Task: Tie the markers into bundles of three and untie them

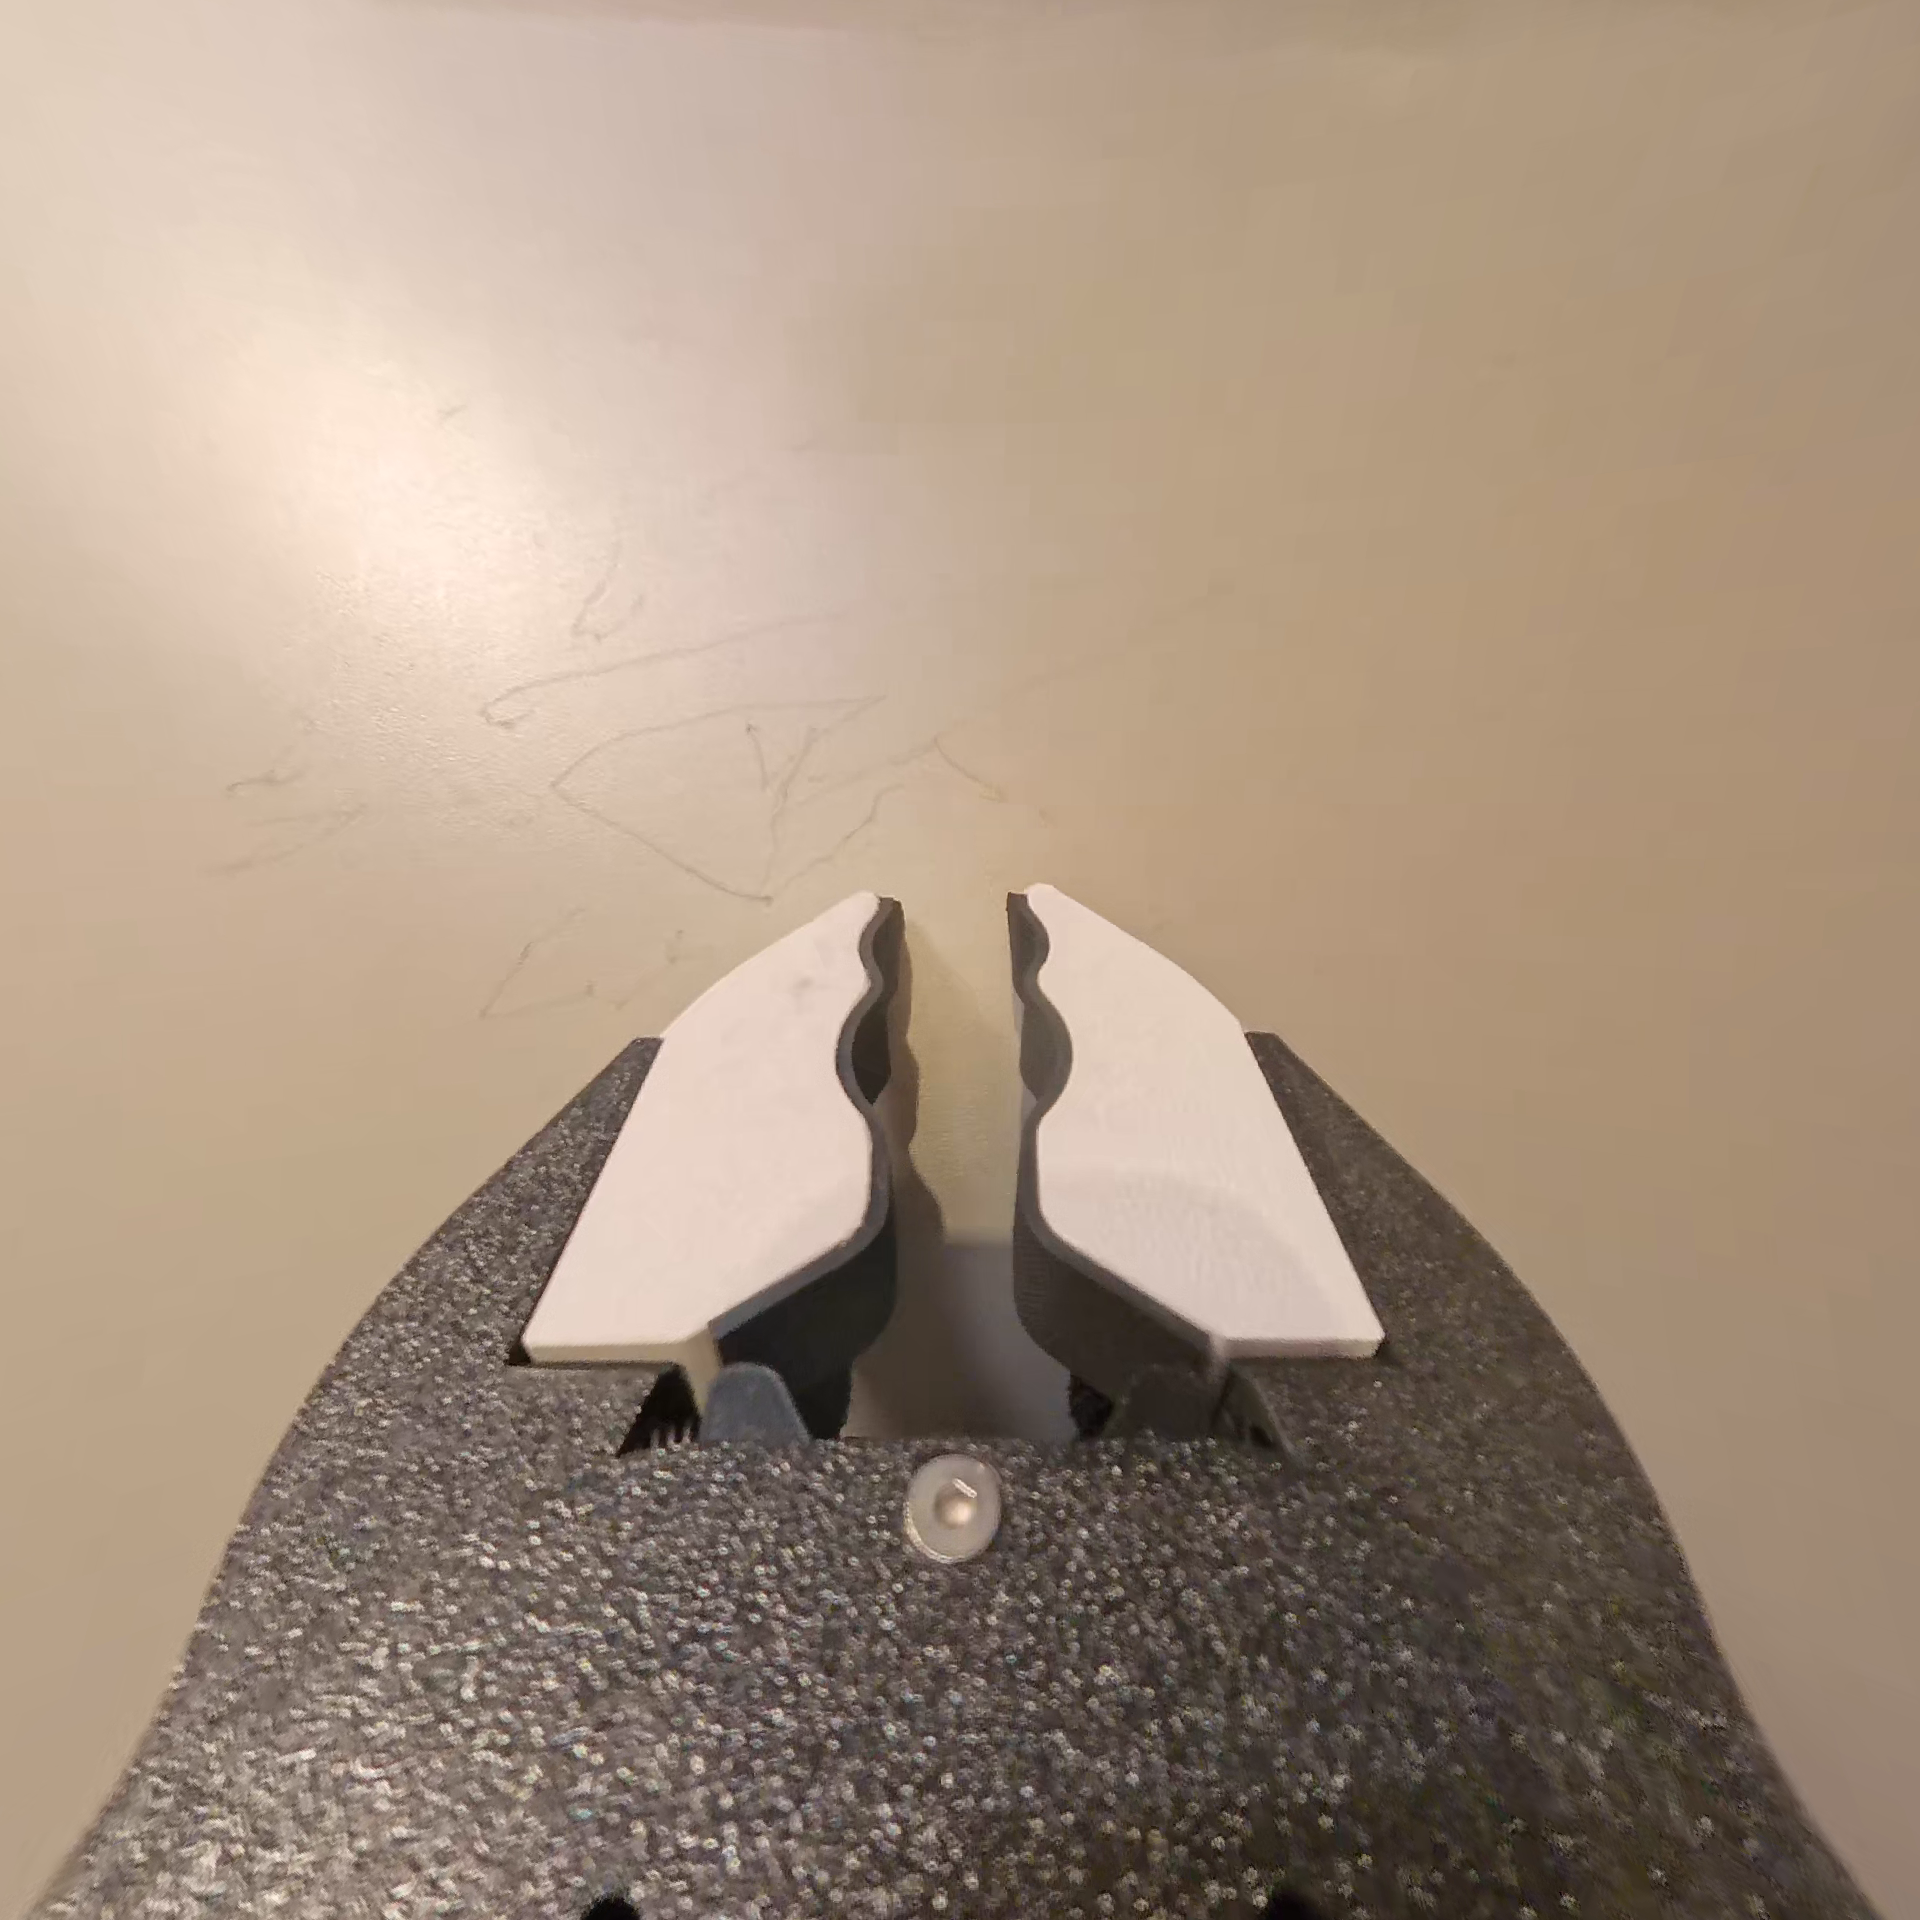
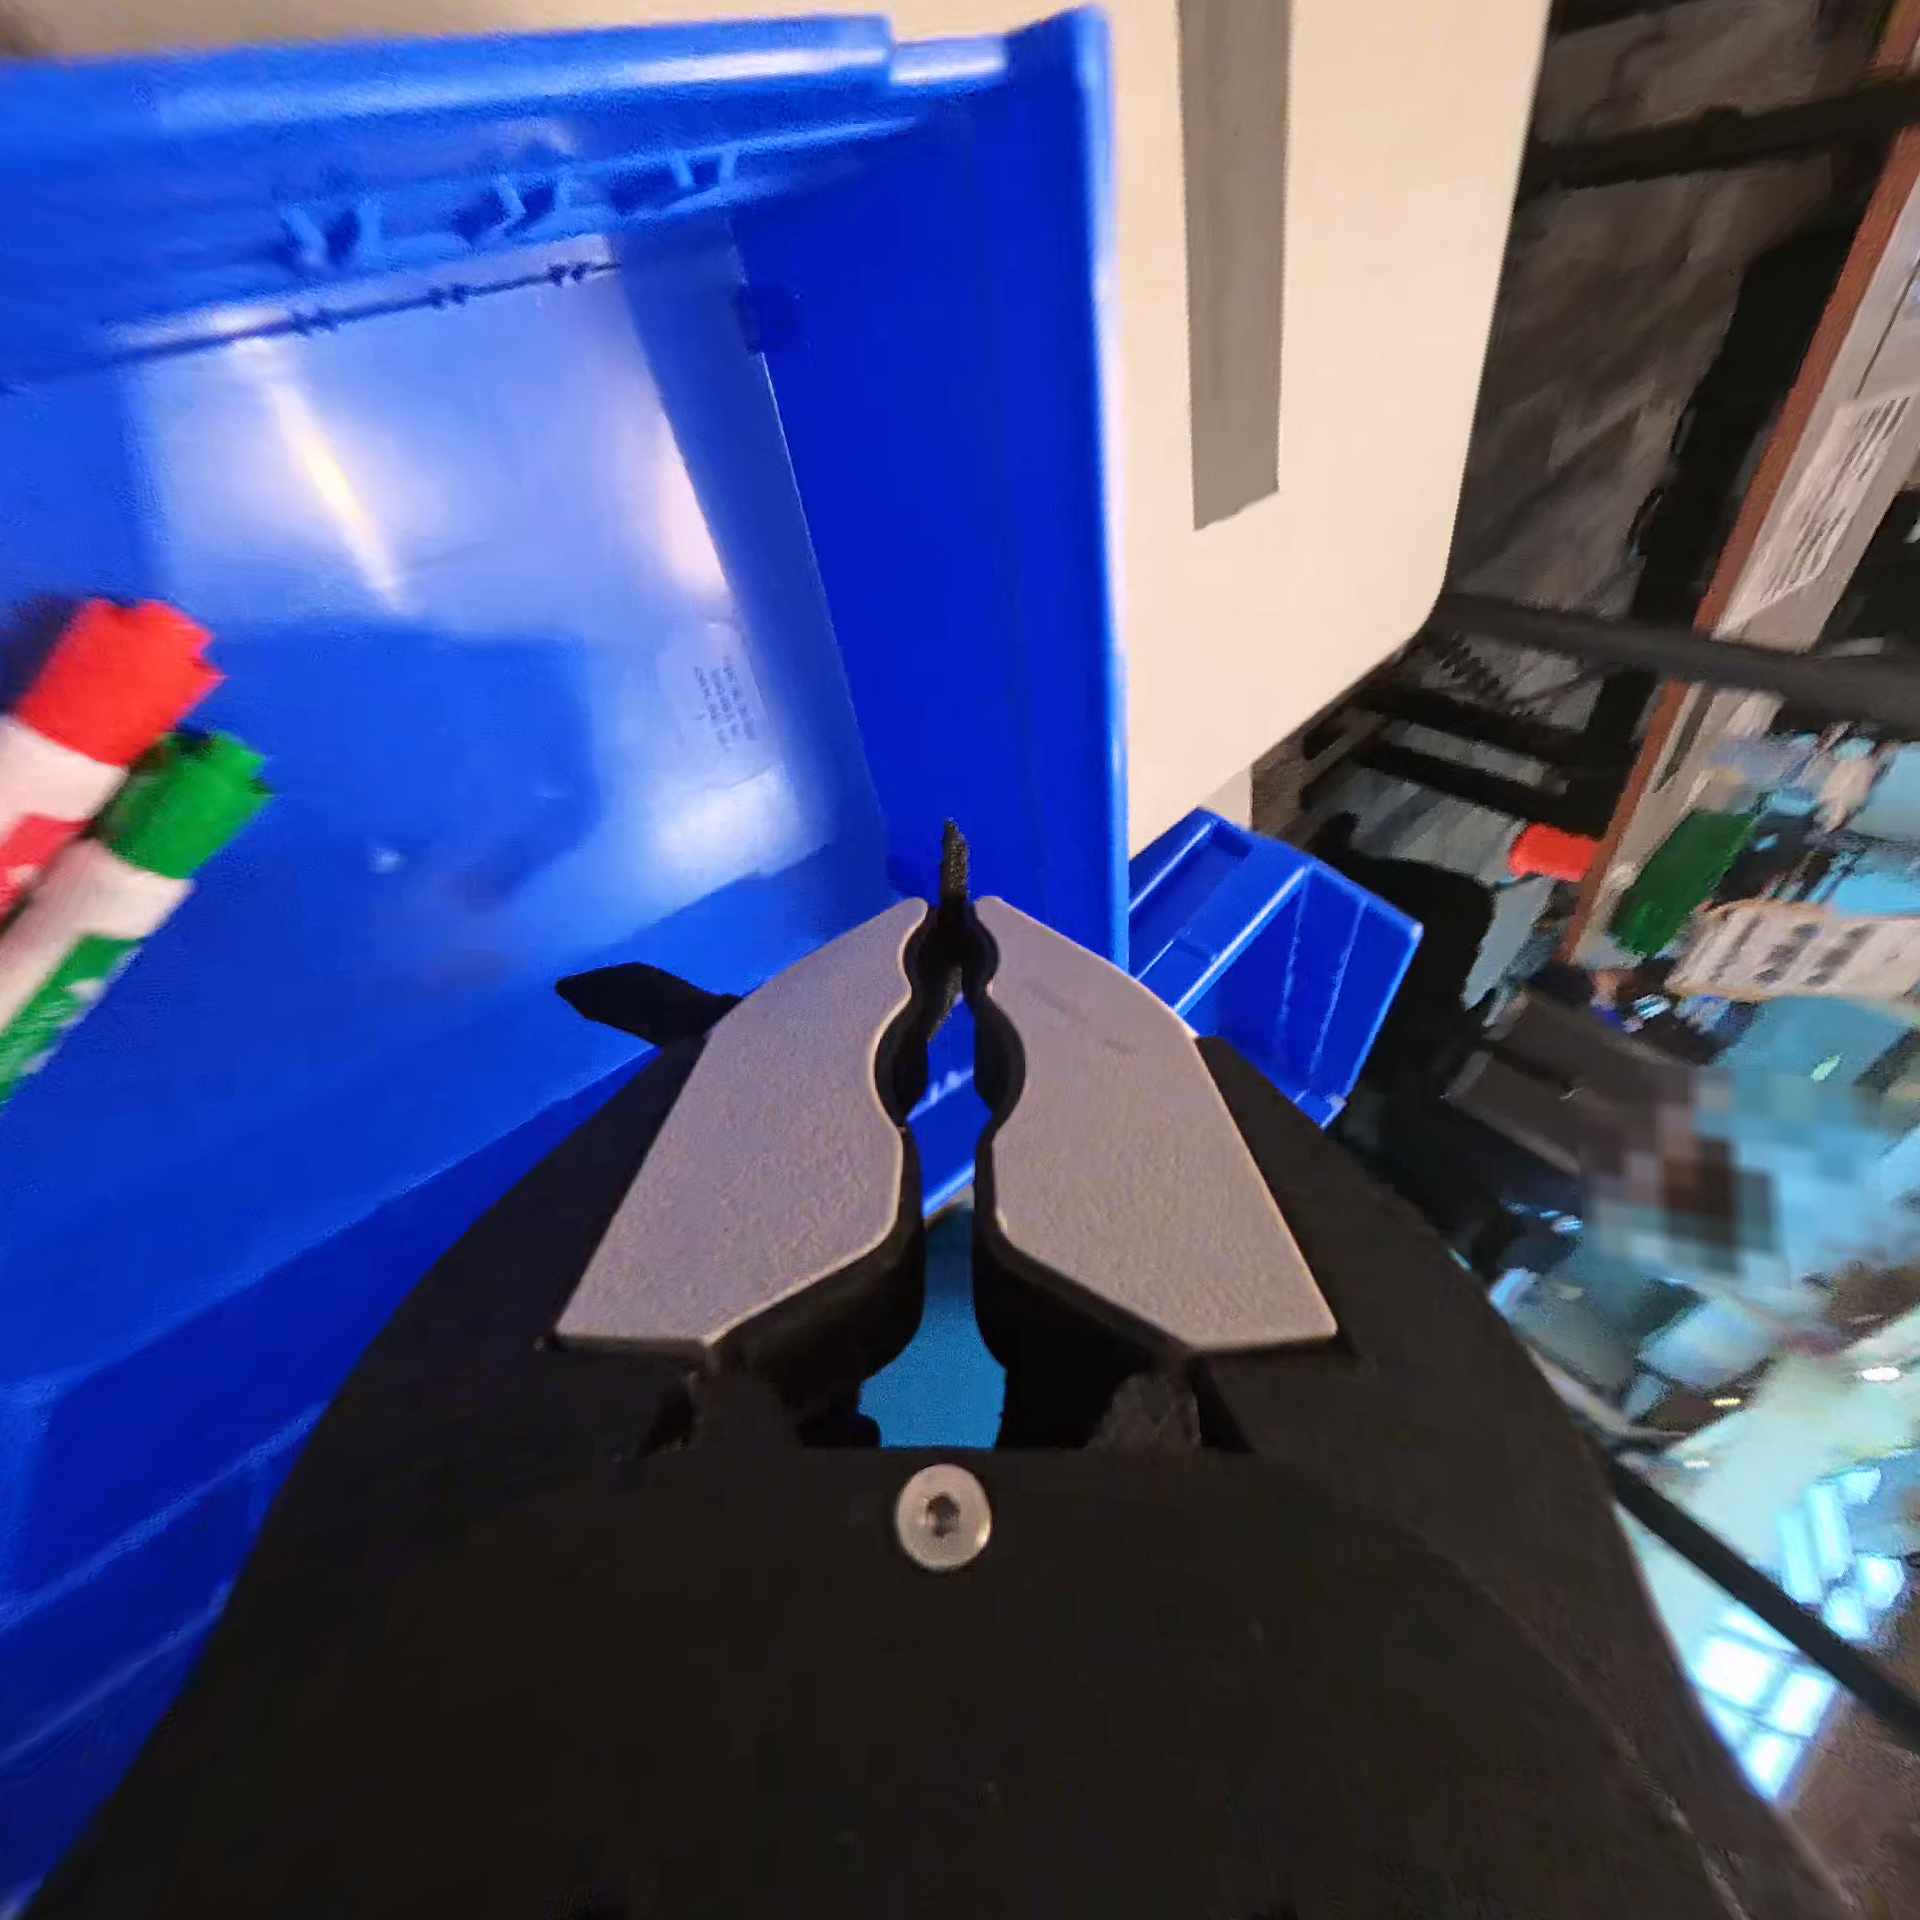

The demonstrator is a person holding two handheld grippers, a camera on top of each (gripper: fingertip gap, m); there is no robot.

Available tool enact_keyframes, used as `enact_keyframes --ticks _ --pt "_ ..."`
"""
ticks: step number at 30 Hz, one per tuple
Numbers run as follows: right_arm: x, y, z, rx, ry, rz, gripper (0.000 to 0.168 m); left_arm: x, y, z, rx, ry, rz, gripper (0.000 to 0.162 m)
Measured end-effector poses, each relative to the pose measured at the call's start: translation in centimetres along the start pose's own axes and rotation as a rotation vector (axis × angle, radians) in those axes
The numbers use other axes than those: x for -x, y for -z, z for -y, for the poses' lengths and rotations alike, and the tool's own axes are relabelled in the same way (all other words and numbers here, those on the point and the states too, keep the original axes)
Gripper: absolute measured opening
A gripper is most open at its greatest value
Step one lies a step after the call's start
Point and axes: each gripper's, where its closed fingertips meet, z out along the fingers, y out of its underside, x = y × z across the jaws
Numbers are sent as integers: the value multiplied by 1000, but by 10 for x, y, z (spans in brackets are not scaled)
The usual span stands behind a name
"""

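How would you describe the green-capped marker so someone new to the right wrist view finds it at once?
Start at the big blue bin filling the left of the right wrist view. At the bin's left edge lie blurred white-barrelled markers. The green-capped marker is the lower one, just beneath the red-capped marker; cap colour tells them apart.

Two markers (image 2: 114, 790), two blue bins (image 2: 520, 520), one black strap (image 2: 951, 883)

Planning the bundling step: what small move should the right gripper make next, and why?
Probably swing left toward the red-capped and green-capped markers in the blue plastic bin: the right gripper already pinches a thin black strap, while the left gripper is open and empty.
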Motion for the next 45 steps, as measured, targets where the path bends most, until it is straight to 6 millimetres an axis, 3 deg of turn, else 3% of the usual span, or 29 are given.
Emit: enact_keyframes --ticks 6,11,15,17,20,23,27,29,32,35,38,40,43,45 --pt "13 -52 42 -86 130 47 4 2 1 0 -5 7 11 21" --pt "20 -60 59 -165 72 111 27 1 2 1 -13 10 2 21" --pt "7 -36 58 -219 -59 87 36 1 2 1 -16 9 -4 21" --pt "3 -9 62 -265 -142 76 41 1 2 2 -19 5 -2 21" --pt "14 46 82 -378 -265 93 48 1 2 2 -19 4 0 21" --pt "46 96 111 -475 -361 155 53 2 2 2 -19 7 10 21" --pt "112 138 164 -594 -428 273 55 9 4 4 -37 15 69 22" --pt "150 147 195 -657 -439 331 63 16 8 8 -67 29 138 23" --pt "210 137 237 -683 -393 412 71 19 20 16 -127 132 214 28" --pt "259 112 266 -677 -324 490 74 7 49 26 -187 250 311 33" --pt "283 94 281 -664 -310 559 76 -23 99 36 -246 362 380 34" --pt "287 91 289 -711 -329 589 73 -43 147 33 -212 440 490 34" --pt "285 90 292 -740 -348 608 71 -72 238 25 -141 455 736 34" --pt "288 92 291 -745 -325 611 75 -84 294 -2 -2 458 888 33"
